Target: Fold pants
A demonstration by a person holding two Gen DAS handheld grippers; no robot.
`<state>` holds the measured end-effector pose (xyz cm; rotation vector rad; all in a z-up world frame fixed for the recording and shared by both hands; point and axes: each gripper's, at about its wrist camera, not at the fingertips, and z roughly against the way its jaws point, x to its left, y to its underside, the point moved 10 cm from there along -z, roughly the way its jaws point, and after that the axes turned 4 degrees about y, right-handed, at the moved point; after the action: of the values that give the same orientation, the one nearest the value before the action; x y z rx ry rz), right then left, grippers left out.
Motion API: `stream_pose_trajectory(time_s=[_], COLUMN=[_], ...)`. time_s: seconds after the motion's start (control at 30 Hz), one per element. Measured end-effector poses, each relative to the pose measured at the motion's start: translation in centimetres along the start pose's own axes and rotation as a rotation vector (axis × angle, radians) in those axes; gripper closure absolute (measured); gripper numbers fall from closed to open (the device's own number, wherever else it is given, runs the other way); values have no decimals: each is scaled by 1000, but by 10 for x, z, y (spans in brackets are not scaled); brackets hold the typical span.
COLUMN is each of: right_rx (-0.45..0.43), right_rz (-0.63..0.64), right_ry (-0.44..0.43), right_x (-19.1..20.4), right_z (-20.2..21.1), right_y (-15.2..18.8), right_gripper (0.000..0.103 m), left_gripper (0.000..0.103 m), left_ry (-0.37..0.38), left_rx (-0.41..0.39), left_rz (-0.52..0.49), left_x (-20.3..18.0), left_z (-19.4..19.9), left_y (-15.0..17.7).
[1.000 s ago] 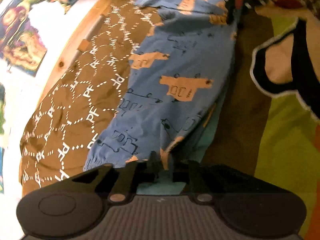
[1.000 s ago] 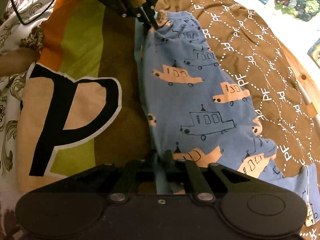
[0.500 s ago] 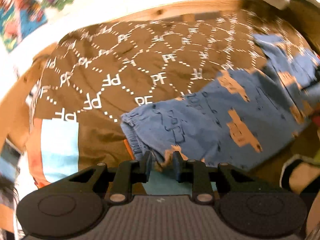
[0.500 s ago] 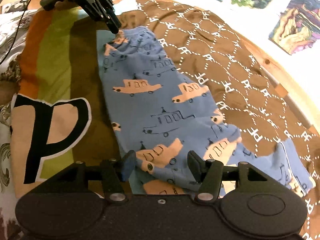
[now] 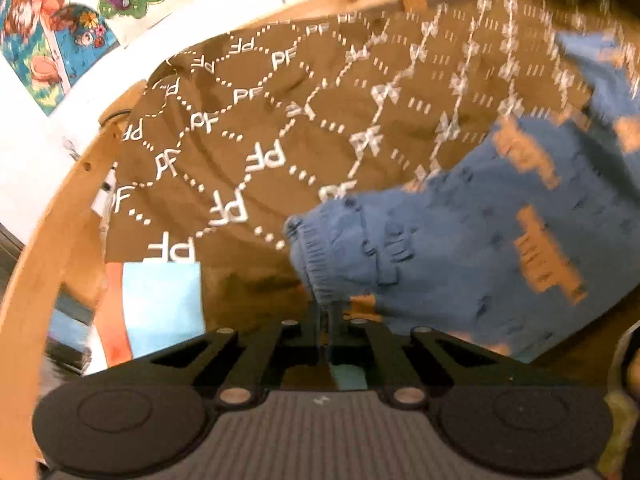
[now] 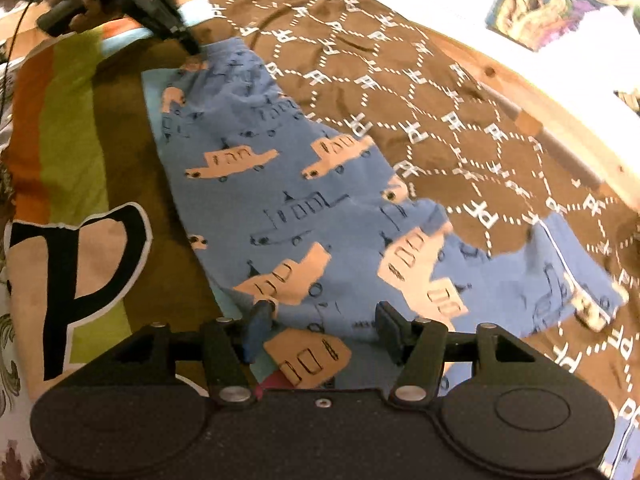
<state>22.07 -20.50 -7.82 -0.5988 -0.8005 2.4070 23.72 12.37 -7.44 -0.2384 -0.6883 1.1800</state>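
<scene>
Released since before, right gripper (image 6: 322, 326) gapes; left gripper (image 5: 326, 312) pinches one pants (image 6: 288, 184) cuff (ribbed).

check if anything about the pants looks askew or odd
The pants lie diagonally, not squared up. The near end, by the right gripper, is bunched, with a flap spilling sideways onto the brown cover. No damage visible.

A brown PF-patterned blanket (image 5: 304, 128) covers the wooden bed frame (image 5: 44, 240), colourful pictures (image 6: 552, 0) on the wall.

wooden-framed bed (image 6: 516, 80), brown blanket (image 6: 440, 92), pants (image 6: 304, 208)
</scene>
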Motion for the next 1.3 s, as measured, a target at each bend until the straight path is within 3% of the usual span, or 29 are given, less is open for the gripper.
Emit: stream_pose_trajectory(time_s=[0.1, 0.13, 0.2, 0.23, 0.27, 0.37, 0.47, 0.57, 0.7, 0.8, 0.97, 1.0, 1.1, 1.23, 1.3], right_rx=[18, 23, 34, 40, 46, 73, 91, 74, 41, -24, -31, -23, 39, 157, 210], right_rz=[-43, -56, -76, -88, -102, -147, -200, -300, -448, -469, -497, -507, -543, -547, -552], right_ry=[5, 6, 15, 23, 30, 43, 77, 137, 156, 140, 116, 107, 101, 213, 257], right_x=[-5, -7, -13, -18, -23, -42, -66, -98, -141, -164, -179, -179, -180, -190, -194], right_z=[-2, -1, 3, 8, 13, 33, 49, 52, 38, 32, 0, -9, -39, -81, -95], right_y=[5, 5, 8, 9, 11, 17, 24, 29, 19, 3, -34, -41, -56, -62, -57], right_gripper=[43, 43, 34, 30, 20, 9, 1, 1, 2, 8, 29, 35, 42, 43, 52], left_gripper=[98, 93, 72, 46, 31, 18, 5, 5, 7, 21, 44, 45, 46, 57, 66], left_ry=[-18, -23, -30, -22, -8, 68, 208, 394, 634, 719, 790, 791, 795, 789, 776], left_rx=[-40, -47, -65, -83, -108, -186, -229, -216, -175, -130, -90, -85, -61, -25, -13], left_rz=[-42, -54, -74, -78, -81, -132, -235, -374, -475, -464, -336, -310, -219, -123, -120], left_x=[-8, -10, -16, -21, -27, -59, -111, -179, -252, -283, -300, -300, -291, -285, -285], left_z=[2, 6, 15, 21, 26, 37, 42, 49, 58, 48, 26, 21, 6, -7, -8], left_y=[0, 0, -3, -6, -10, -33, -66, -95, -107, -104, -90, -87, -87, -92, -94])
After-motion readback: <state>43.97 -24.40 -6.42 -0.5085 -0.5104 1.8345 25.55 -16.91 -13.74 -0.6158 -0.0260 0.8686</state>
